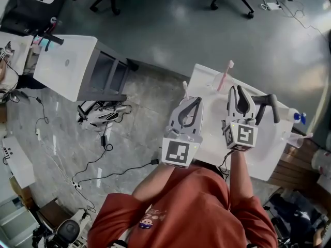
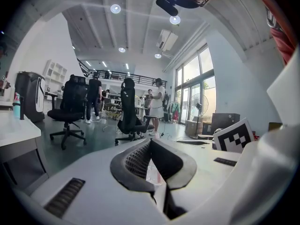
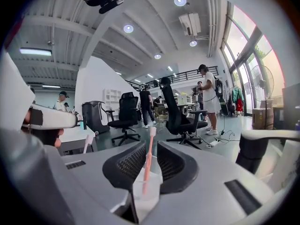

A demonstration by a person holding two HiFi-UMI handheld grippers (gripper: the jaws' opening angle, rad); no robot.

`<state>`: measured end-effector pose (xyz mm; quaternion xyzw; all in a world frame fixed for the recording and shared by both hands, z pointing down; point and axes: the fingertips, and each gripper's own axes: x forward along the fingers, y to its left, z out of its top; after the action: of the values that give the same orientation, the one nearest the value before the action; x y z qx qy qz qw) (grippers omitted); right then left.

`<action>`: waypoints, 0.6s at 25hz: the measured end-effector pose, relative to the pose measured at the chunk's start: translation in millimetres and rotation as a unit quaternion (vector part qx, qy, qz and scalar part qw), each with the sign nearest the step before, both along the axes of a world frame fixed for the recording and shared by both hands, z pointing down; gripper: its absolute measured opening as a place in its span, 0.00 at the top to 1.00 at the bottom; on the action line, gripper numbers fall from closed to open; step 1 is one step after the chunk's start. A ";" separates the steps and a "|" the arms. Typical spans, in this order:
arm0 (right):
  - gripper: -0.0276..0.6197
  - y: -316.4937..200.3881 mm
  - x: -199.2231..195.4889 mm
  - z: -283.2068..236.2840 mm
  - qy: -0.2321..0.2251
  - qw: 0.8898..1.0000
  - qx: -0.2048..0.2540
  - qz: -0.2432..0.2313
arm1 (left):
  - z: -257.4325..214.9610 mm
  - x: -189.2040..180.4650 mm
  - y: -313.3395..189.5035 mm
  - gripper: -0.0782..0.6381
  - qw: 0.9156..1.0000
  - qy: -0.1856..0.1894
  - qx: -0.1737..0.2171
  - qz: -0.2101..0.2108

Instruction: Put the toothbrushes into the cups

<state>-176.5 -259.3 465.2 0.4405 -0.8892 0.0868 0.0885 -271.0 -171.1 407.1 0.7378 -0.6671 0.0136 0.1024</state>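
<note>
The right hand-held gripper has its jaws partly apart and grips nothing; a clear cup sits in the gap, and a pink toothbrush stands in it, leaning between the pads; whether the pads touch the cup is hard to tell. The left hand-held gripper is closed tip to tip and empty; just beyond it a second toothbrush rises, probably from the clear cup glimpsed under its tips. Both stand on the white table. The brushes look light, stiff and slippery, so mid-handle is the best hold; the thin cups would tip easily.
</note>
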 end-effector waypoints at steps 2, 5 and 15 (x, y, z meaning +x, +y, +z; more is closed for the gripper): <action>0.83 6.6 8.5 -3.5 0.001 1.000 0.003 0.003 | -3.8 6.3 4.7 0.87 1.000 -0.002 0.005 0.001; 0.83 18.0 26.1 -9.8 -0.014 1.000 -0.002 0.009 | -7.6 21.7 13.9 0.87 1.000 -0.010 0.009 0.006; 0.83 70.1 114.9 -44.9 -0.050 0.998 0.011 0.048 | -21.5 90.0 51.2 0.87 0.999 -0.016 0.012 0.033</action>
<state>-61.6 -189.1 420.3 0.4783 -0.8714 0.1034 0.0348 -181.1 -119.9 385.5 0.7603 -0.6440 0.0201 0.0823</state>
